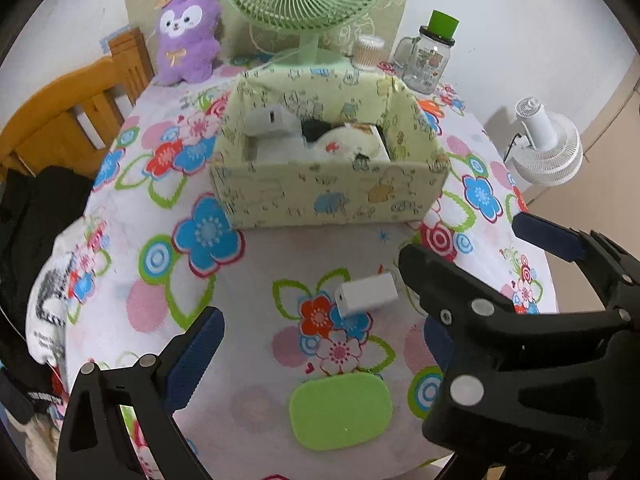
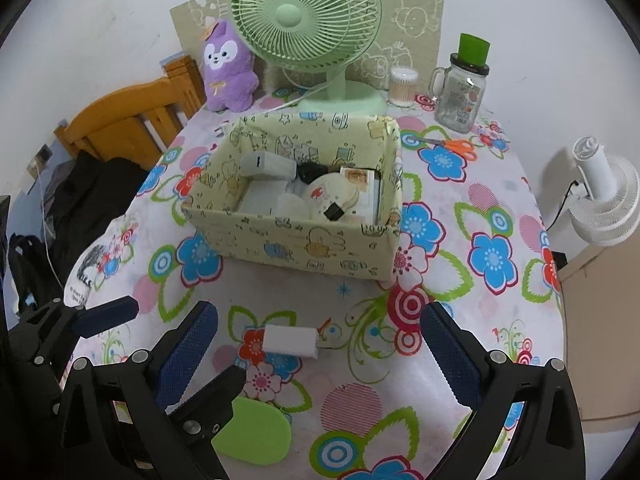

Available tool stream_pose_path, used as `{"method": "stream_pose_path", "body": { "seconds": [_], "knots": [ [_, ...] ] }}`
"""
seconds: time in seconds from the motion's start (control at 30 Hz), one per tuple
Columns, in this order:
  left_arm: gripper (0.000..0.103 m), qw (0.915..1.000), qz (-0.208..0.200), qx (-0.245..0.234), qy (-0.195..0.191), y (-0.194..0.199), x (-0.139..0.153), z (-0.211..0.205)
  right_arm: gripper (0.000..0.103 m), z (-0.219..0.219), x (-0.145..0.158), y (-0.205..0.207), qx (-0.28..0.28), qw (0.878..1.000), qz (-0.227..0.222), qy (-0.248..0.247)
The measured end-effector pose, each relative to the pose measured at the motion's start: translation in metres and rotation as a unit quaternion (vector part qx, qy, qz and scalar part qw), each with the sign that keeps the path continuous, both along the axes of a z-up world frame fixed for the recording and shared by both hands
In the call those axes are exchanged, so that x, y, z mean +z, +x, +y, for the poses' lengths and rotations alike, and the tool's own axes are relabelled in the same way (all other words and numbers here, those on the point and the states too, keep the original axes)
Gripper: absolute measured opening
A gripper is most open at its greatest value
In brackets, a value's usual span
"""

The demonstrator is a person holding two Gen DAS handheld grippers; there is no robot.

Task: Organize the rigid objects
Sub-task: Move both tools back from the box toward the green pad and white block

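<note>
A small white charger block point(image 1: 366, 294) point(image 2: 292, 341) lies on the flowered tablecloth in front of the pale green patterned box point(image 1: 328, 196) point(image 2: 296, 244). A green oval pad point(image 1: 340, 410) point(image 2: 252, 432) lies nearer the table's front edge. The box holds white blocks, a round cream item and a black piece. My left gripper point(image 1: 320, 328) is open, low over the cloth, with the charger just beyond its fingers. My right gripper point(image 2: 320, 314) is open too, and the charger sits between its fingertips' line and the box. In the left wrist view the right gripper point(image 1: 466, 240) crosses in from the right, hiding most of my right finger.
Behind the box stand a green desk fan point(image 2: 308, 20), a purple plush point(image 2: 228, 68), a cotton swab tub point(image 2: 403, 86) and a glass mug with a green lid point(image 2: 460, 88). Orange scissors point(image 2: 456, 146) lie at back right. A wooden chair point(image 2: 132, 120) and a white fan point(image 2: 604, 200) flank the table.
</note>
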State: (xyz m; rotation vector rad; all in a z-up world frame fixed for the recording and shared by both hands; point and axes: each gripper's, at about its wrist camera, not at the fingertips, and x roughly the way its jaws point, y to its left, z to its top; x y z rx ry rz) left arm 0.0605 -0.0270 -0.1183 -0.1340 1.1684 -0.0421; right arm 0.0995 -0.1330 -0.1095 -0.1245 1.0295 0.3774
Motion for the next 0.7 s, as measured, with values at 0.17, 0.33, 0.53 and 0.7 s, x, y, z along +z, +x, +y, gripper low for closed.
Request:
{"method": "stream_pose_path", "body": {
  "seconds": [0.17, 0.33, 0.53, 0.7],
  "knots": [
    [0.103, 1.0, 0.004, -0.005, 0.006, -0.009, -0.012, -0.008, 0.102, -0.005, -0.013, -0.004, 0.008, 1.0, 0.009, -0.002],
    [0.103, 0.9999, 0.014, 0.007, -0.001, -0.016, -0.026, -0.009, 0.102, -0.011, -0.027, -0.01, 0.012, 1.0, 0.018, -0.007],
    [0.103, 0.9998, 0.013, 0.015, 0.003, -0.023, -0.039, -0.011, 0.102, -0.013, -0.042, -0.014, 0.027, 0.999, 0.023, -0.01],
    [0.103, 0.9997, 0.02, 0.016, 0.001, -0.028, -0.05, -0.013, 0.102, -0.014, -0.052, -0.017, 0.03, 0.999, 0.027, -0.019]
  ]
}}
